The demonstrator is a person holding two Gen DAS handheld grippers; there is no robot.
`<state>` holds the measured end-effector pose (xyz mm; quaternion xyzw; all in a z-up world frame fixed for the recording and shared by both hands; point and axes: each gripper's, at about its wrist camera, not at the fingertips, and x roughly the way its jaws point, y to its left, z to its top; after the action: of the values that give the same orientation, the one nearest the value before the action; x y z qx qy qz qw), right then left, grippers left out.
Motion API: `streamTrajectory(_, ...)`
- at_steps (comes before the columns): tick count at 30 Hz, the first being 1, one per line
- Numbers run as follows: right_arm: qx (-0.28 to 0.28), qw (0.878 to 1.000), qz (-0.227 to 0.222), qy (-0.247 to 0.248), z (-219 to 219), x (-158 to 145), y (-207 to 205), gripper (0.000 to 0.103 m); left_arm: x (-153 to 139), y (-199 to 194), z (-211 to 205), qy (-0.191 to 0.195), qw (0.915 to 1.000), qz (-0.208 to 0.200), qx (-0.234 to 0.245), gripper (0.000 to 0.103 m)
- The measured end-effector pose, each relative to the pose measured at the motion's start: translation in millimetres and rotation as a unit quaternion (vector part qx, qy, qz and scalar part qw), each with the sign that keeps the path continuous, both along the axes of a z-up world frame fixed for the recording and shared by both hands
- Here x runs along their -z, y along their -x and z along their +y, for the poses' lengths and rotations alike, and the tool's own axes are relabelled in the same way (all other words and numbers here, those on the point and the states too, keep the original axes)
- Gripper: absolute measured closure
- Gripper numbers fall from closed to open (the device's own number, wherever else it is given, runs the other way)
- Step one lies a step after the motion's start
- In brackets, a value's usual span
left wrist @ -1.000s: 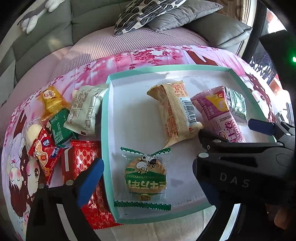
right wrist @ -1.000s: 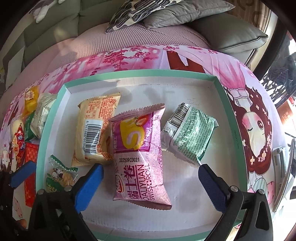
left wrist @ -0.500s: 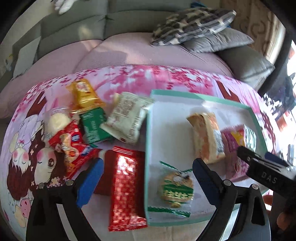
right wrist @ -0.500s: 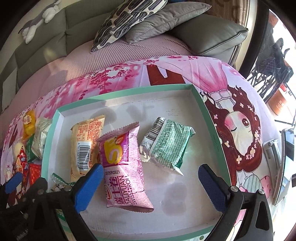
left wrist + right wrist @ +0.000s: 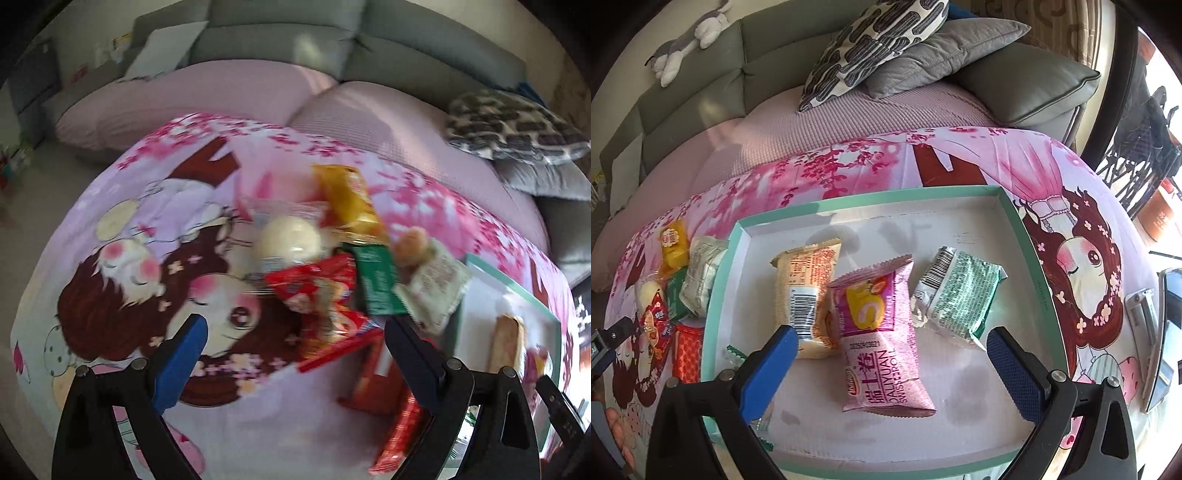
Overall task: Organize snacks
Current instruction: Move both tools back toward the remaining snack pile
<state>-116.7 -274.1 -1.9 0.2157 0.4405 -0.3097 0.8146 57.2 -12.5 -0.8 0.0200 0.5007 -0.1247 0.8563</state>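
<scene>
- Left wrist view: the left gripper (image 5: pixel 291 354) has been swung away from the teal box (image 5: pixel 517 291), which a second ago filled this view and is now seen only at the right edge. It is now pointed at the loose snack pile (image 5: pixel 343 266) on the printed cloth (image 5: pixel 129 206) of the counter. The jaws are spread wide and nothing is held. The frame is motion-blurred. A further pick from the pile is judged to be the step in hand.
- Right wrist view: the right gripper (image 5: pixel 890 362) has been drawn back a little and hovers above the box's near end, jaws wide apart and empty. Inside the box lie an orange-cream packet (image 5: pixel 805 291), a pink Swiss roll pack (image 5: pixel 882 339) overlapping it, a green packet (image 5: pixel 960 299) just beside, and a green-edged wrapper (image 5: pixel 735 354) partly hidden by the jaw.
</scene>
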Motion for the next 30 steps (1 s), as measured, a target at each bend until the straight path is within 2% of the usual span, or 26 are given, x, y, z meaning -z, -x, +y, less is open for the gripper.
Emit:
streamTrajectory(3, -0.016, 1.0, -0.009, 0.003, 12.3, -6.8, -7.8, 0.0, -2.8, -7.6, 21.8, 0.008, 0.9992, 0.002, -0.038, 0.006)
streamTrajectory(8, -0.056, 0.998, -0.021, 0.005, 39.2, -13.4, -22.6, 0.0, -4.1, -13.7, 35.7, 0.01, 0.9985, 0.006, -0.054, 0.006)
streamTrajectory(17, -0.132, 0.991, -0.016, -0.008, 90.7, -3.9, -52.2, 0.0, 5.1, -7.9, 26.5, -0.004, 0.9995, 0.025, -0.017, 0.006)
streamTrajectory(23, -0.158, 0.987, 0.005, -0.01, 109.9, 8.5, -62.6, 0.0, 26.1, -1.6, 8.9, -0.015, 0.9974, 0.066, 0.025, 0.006)
streamTrajectory(26, -0.166, 0.986, 0.016, -0.006, 117.3, 14.0, -67.0, 0.0, 29.6, -0.2, 4.9, -0.026, 0.997, 0.066, 0.03, 0.006)
streamTrajectory(30, -0.181, 0.983, 0.029, -0.006, 129.2, 22.8, -75.1, 0.0, 44.3, -2.3, 2.1, -0.022, 0.9941, 0.101, 0.034, 0.006)
